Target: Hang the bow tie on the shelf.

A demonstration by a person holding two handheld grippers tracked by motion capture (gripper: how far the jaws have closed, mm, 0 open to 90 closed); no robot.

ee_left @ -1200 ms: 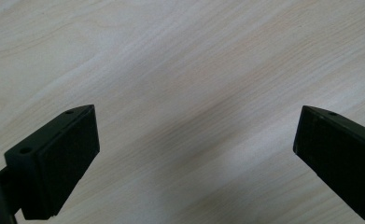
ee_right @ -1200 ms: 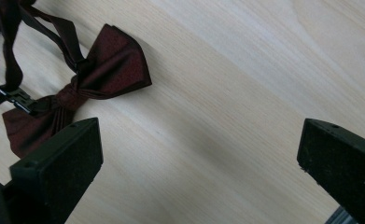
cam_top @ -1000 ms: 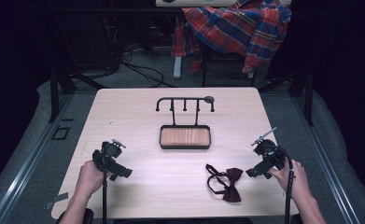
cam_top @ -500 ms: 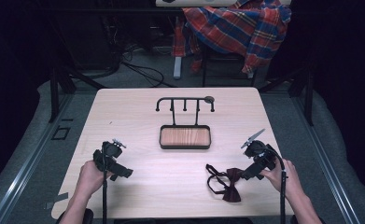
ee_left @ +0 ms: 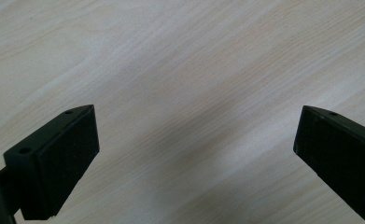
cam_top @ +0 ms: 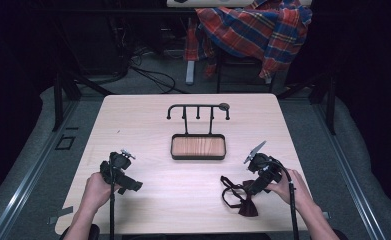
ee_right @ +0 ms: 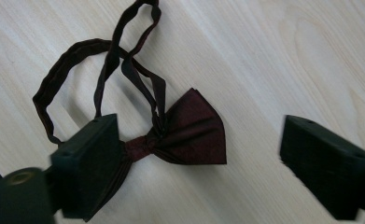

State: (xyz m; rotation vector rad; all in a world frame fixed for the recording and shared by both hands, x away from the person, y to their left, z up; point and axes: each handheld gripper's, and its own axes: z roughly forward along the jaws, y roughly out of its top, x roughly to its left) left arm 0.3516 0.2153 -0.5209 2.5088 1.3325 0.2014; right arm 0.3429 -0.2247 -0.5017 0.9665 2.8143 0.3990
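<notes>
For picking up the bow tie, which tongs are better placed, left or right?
Right. The right tongs hang open directly over the bow tie, its knot beside one jaw. The left tongs, also open, face bare table on the far side.

Brightly lit from above across the pale surface (cam_top: 148,125), dim and nearly black all around. Soft shadows beneath; slight blur on the near jaws.

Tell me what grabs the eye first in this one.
The dark red bow tie with its looped strap lies on the table's near right part, with the open right gripper poised over it. Behind centre stands a black hook rack over a wooden tray; a plaid shirt drapes beyond the table.
</notes>
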